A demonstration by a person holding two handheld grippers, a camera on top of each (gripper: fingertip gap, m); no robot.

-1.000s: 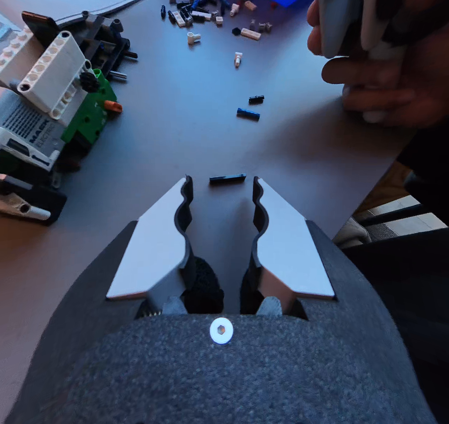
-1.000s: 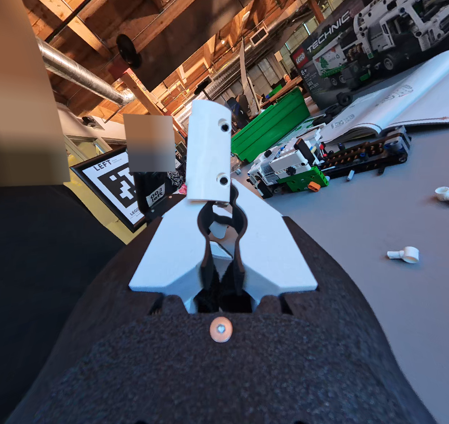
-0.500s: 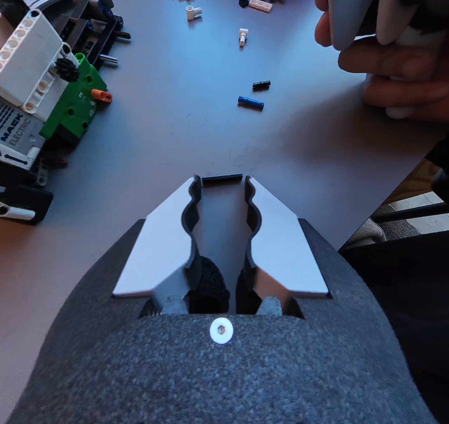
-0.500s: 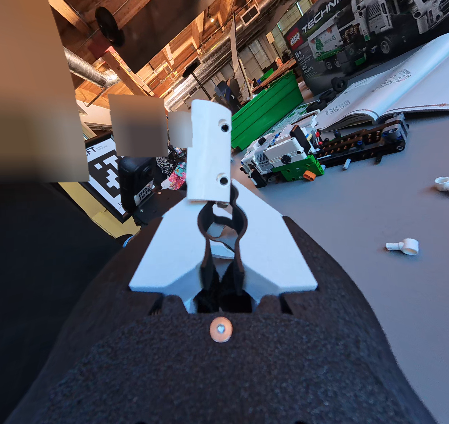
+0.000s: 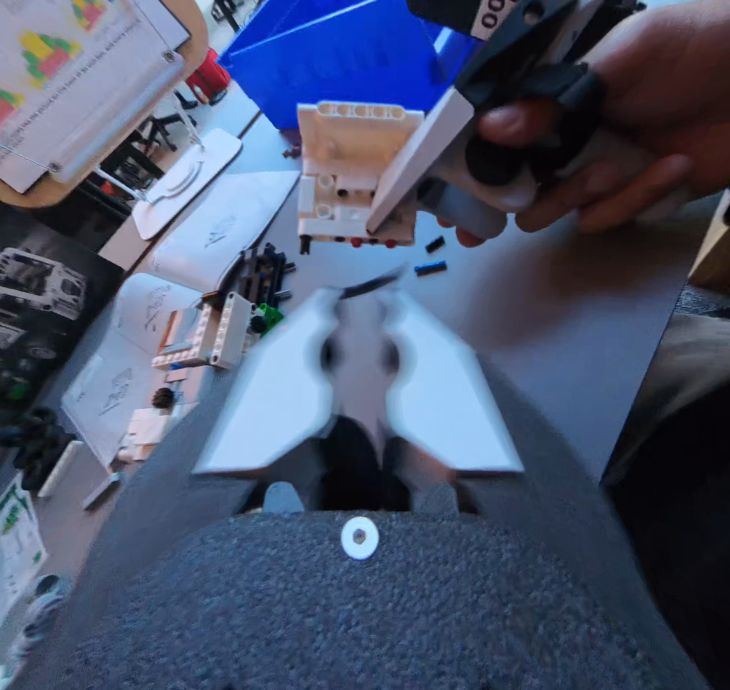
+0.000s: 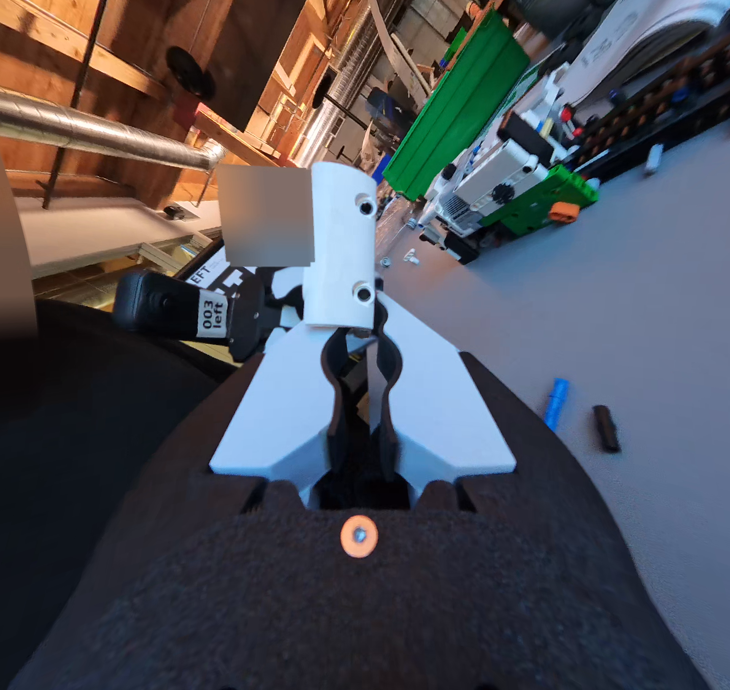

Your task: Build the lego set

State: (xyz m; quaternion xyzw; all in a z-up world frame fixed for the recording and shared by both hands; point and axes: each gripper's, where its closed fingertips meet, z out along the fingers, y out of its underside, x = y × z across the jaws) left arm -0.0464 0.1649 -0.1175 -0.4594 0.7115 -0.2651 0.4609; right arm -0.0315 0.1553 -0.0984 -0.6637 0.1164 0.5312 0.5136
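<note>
two claws | left claw [image 5: 357, 296] lifted, pinching black axle [image 5: 369, 287] | right claw [image 6: 357, 329] still clamps white panel [image 6: 341, 244]

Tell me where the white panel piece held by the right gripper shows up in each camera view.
Left wrist view: white panel piece upper centre, above the table.
Right wrist view: white panel piece centre, upright in the closed jaws.
Shared landmark: blue pin on the table.
</note>
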